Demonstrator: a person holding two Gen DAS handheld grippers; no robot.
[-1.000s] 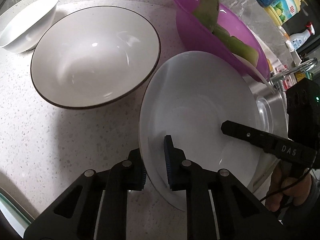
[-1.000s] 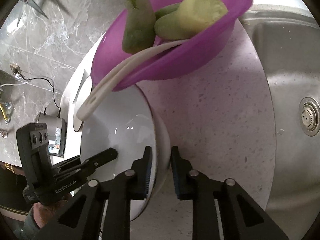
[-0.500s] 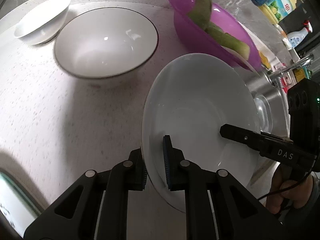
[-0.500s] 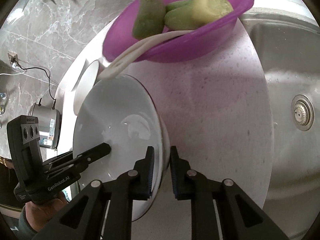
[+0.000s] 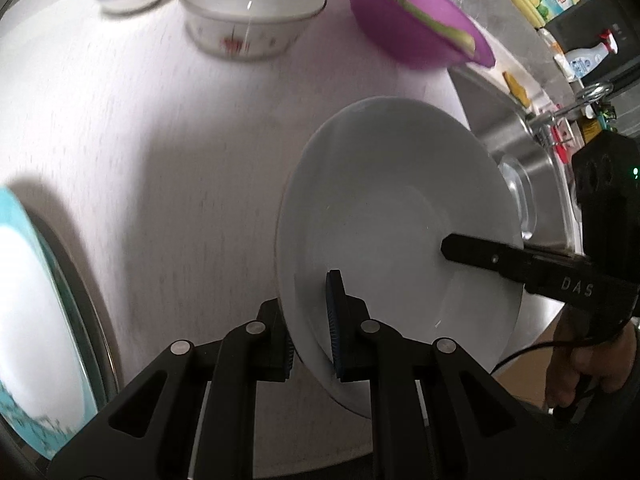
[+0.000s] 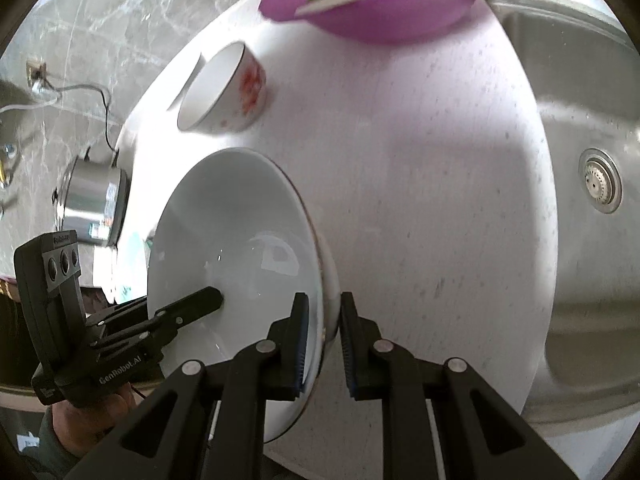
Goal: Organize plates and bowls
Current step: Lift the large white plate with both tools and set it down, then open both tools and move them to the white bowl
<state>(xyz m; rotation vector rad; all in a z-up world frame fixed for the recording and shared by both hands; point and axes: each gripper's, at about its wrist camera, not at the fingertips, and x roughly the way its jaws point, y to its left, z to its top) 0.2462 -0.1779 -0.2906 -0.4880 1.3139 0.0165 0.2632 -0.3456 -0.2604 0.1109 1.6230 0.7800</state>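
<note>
Both jaws clamped on white plate [image 5: 400,216], above countertop [image 5: 160,140]

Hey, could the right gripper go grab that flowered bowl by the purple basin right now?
Probably not yet. The right gripper is shut on the white plate's rim, as is the left gripper. The countertop toward the flowered bowl looks free otherwise.

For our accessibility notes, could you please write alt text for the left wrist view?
The left gripper clamps the near rim of a deep white ceramic plate above a pale speckled counter, with the right gripper on its far side. Behind stand a red-flowered white bowl and a purple plastic basin.
</note>
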